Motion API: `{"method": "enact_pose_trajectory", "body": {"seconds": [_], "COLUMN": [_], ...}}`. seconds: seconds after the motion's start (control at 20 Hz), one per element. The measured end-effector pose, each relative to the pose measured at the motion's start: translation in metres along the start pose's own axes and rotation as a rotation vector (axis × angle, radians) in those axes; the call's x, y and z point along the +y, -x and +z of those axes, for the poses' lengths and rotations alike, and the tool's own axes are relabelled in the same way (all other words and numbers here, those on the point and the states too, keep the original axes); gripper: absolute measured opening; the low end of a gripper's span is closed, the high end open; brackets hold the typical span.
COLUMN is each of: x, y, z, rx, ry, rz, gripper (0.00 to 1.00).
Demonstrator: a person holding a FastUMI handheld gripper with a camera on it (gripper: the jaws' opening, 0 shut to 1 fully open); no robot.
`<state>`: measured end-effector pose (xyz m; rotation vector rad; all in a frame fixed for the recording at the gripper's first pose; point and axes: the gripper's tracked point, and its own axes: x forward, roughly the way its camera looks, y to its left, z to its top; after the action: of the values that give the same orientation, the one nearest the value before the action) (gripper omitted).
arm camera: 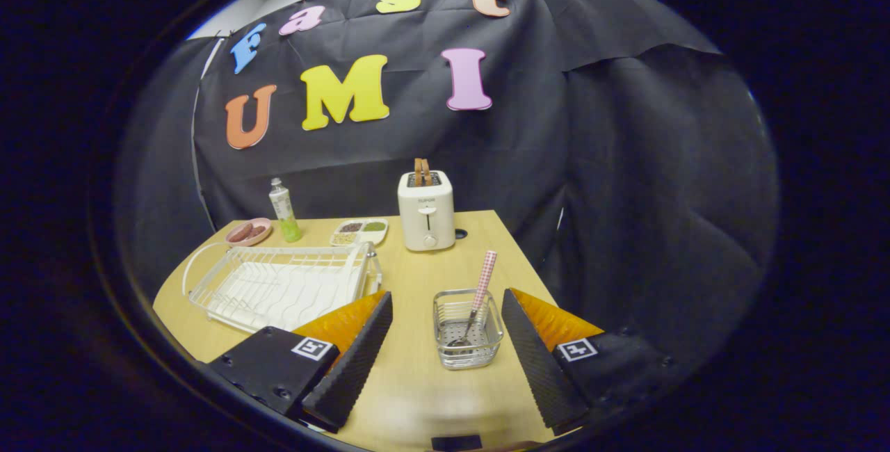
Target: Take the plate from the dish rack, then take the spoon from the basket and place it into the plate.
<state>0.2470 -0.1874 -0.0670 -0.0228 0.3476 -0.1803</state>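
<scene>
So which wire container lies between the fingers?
The small square basket holding the spoon; the larger white dish rack sits beside one finger.

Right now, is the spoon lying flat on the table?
No, the spoon stands tilted inside the basket, between the open fingers.

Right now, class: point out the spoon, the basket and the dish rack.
spoon [484, 279], gripper view, checked handle.
basket [468, 357], gripper view, front wall.
dish rack [278, 290], gripper view, wire bed.
</scene>
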Motion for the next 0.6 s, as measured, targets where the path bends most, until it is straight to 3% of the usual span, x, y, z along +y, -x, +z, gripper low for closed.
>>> {"method": "enact_pose_trajectory", "body": {"seconds": [0.1, 0.25, 0.6], "x": [-0.013, -0.014, -0.017], "y": [-0.025, -0.054, -0.114], "z": [0.006, 0.010, 0.000], "rx": [0.000, 0.018, 0.135], "ry": [-0.018, -0.098, -0.058], "rz": [-0.012, 0.046, 0.059], "gripper": [1.00, 1.00, 0.97]}}
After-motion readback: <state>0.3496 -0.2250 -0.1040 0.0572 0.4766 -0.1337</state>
